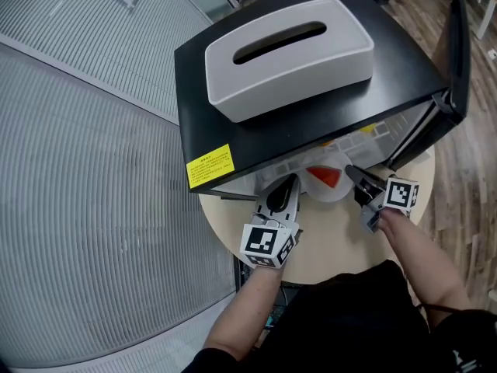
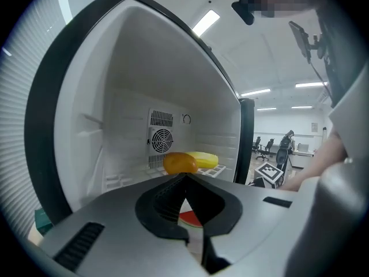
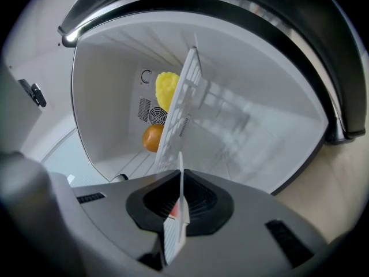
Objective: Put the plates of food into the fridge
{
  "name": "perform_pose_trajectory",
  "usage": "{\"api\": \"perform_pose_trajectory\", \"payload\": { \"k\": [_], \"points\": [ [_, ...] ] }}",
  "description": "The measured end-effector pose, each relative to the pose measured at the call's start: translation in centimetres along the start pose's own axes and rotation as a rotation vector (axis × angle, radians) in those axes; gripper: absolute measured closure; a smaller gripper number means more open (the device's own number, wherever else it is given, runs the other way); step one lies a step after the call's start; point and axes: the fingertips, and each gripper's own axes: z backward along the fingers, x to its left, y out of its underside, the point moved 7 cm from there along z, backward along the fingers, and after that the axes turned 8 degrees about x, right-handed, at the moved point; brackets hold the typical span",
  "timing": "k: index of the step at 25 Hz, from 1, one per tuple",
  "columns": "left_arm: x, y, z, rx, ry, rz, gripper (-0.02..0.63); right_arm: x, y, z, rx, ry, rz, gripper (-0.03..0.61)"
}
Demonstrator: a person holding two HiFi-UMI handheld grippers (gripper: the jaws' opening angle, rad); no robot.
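Note:
A white plate (image 1: 326, 179) with red food on it hangs at the mouth of the open black mini fridge (image 1: 256, 134). My right gripper (image 1: 362, 186) is shut on the plate's right rim; in the right gripper view the plate (image 3: 176, 229) stands edge-on between its shut jaws (image 3: 180, 172). My left gripper (image 1: 281, 199) is at the plate's left side, jaws shut (image 2: 185, 176). The plate (image 2: 190, 217) shows below them, and I see nothing pinched at the tips. Inside the fridge lie an orange fruit (image 2: 180, 163) and a yellow food item (image 2: 204, 159).
A white tissue box (image 1: 287, 53) sits on the fridge's top. The fridge door (image 1: 458, 53) stands open at the right. A white wire shelf (image 3: 184, 97) runs through the fridge's inside. The fridge stands on a round beige table (image 1: 334, 243). The right gripper's marker cube (image 2: 270, 173) shows past the fridge's edge.

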Motion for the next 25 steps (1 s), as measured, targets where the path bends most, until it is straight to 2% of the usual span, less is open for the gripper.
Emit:
{"api": "perform_pose_trajectory", "payload": {
  "k": [10,14,18,19,21,22,25],
  "points": [
    [0.7,-0.6,-1.3,0.024,-0.008,-0.004,0.607,-1.8,-1.3,-1.6,-0.034,-0.002,-0.017,0.561],
    [1.2,-0.6,-1.7,0.027,-0.013,0.009,0.607,-2.8,-1.7,-2.0,-0.046,0.026,-0.031,0.561],
    [1.0,-0.8,-2.1,0.03,-0.002,0.016,0.607,-2.7,-1.9,-2.7,-0.068,0.004,-0.043,0.561],
    [1.0,-0.9,-2.2,0.031,0.0,0.018,0.607,-3.0,-1.9,-2.6,-0.068,0.03,-0.049,0.56],
    [1.0,-0.9,-2.3,0.032,0.0,0.022,0.607,-4.1,-1.8,-2.0,-0.054,0.162,-0.058,0.561],
    [1.1,-0.9,-2.3,0.033,-0.002,0.023,0.607,-4.5,-1.9,-1.9,-0.052,0.2,-0.06,0.56],
    [1.5,-0.9,-2.5,0.031,-0.013,0.02,0.606,-5.2,-2.5,-2.5,-0.059,0.224,-0.045,0.56]
  ]
}}
